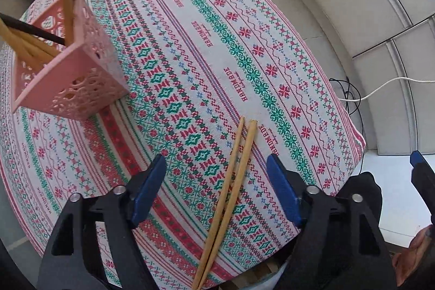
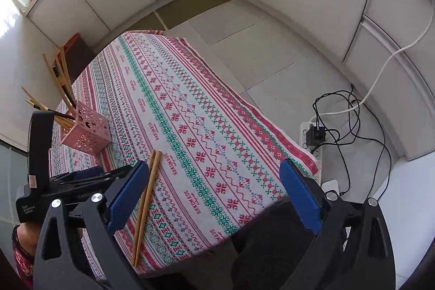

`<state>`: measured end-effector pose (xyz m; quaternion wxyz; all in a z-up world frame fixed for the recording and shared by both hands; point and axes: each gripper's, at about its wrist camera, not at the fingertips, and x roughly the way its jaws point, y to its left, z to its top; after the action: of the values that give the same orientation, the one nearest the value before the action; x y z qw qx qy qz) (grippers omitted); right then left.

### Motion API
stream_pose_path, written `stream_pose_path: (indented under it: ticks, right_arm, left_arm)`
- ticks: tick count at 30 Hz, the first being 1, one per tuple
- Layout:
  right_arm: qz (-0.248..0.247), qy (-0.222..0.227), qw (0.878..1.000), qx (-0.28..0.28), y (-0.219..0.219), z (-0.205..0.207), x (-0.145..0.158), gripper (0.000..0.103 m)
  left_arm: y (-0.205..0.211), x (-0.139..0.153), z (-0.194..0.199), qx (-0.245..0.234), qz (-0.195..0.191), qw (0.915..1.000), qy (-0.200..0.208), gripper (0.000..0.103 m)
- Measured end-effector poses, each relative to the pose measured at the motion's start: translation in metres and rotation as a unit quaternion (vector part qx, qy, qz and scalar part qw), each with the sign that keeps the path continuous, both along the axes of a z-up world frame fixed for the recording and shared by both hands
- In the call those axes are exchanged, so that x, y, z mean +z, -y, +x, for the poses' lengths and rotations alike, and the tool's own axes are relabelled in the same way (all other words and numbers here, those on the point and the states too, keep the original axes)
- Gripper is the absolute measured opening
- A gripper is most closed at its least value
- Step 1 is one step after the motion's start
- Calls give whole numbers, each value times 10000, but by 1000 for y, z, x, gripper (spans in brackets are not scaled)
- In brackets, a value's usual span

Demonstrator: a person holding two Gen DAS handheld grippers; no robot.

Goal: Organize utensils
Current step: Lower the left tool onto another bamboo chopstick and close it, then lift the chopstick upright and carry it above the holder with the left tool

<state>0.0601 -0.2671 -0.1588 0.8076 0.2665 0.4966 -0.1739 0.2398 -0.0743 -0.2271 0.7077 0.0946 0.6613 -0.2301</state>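
— Where were the chopsticks when you looked?

— One pair of wooden chopsticks [image 1: 229, 197] lay flat on the table [image 1: 190, 50], side by side and touching along most of their length, near the table's front edge. The patterned cloth under them was red, green and white.

— And the claws?

— The left claw [image 1: 217, 181] hung above that pair with its blue pads spread wide, one pad on either side of the sticks. It held nothing, and I could not tell whether it touched the cloth. The right claw [image 2: 214, 197] was also spread wide and empty, out over the table's near corner. From its side the same pair [image 2: 146, 205] showed just beside its left pad [image 2: 127, 197].

— Was anything already put away?

— Yes. A pink perforated basket [image 1: 78, 72] stood on the table well apart from the loose pair, toward the far left. Several more wooden sticks [image 2: 58, 78] leaned out of it at different angles, and at least one dark stick [image 1: 32, 30] was among them.

— Anything else around?

— Off the table's right side, a white power strip [image 2: 312, 143] lay on the floor with black cables [image 2: 350, 127] looped beside it and a white cord [image 2: 391, 56] running up along the wall.
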Motion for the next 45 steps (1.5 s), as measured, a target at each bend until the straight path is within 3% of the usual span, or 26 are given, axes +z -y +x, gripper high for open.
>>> stream_pose_path:
  ticks: [7, 14, 17, 21, 23, 26, 28, 34, 40, 42, 43, 45]
  right_arm:
    - [62, -58, 9998, -194, 19, -3, -5, 94]
    - [147, -131, 9996, -207, 21, 2, -12, 94]
    - [202, -165, 9994, -205, 20, 4, -14, 94]
    - [207, -178, 9994, -235, 20, 5, -15, 94]
    - [214, -203, 9992, -260, 20, 5, -17, 94]
    - [266, -280, 9988, -292, 19, 8, -22, 94]
    - [310, -374, 9984, -277, 15, 12, -28, 94]
    - [543, -805, 9951, 163, -30, 39, -67, 94]
    - [553, -1400, 9865, 639, -91, 91, -112, 94]
    - [605, -1587, 9828, 725, -106, 105, -126, 85]
    - [402, -1628, 9833, 713, -112, 108, -127, 84]
    - [62, -1488, 9851, 861, -126, 114, -122, 52]
  left_arm:
    - [23, -24, 3, -194, 316, 9992, -144, 43]
    - [34, -27, 3, -313, 410, 9986, -62, 36]
    - [38, -33, 2, -417, 572, 9975, -65, 27]
    - [51, -41, -6, -591, 780, 9952, 51, 25]
    - [57, -44, -10, -704, 928, 9930, 196, 14]
    - [71, -51, -19, -722, 858, 9931, 343, 5]
    - [68, -51, -23, -693, 669, 9945, 402, 4]
    - [26, -31, -41, -718, 589, 9926, 781, 4]
    - [-23, 25, -60, -394, 229, 9897, 1358, 4]
    - [-37, 45, -61, -264, 115, 9870, 1582, 4]
    - [-44, 54, -62, -208, 54, 9854, 1688, 4]
    - [-63, 74, -61, -121, -59, 9825, 1857, 4]
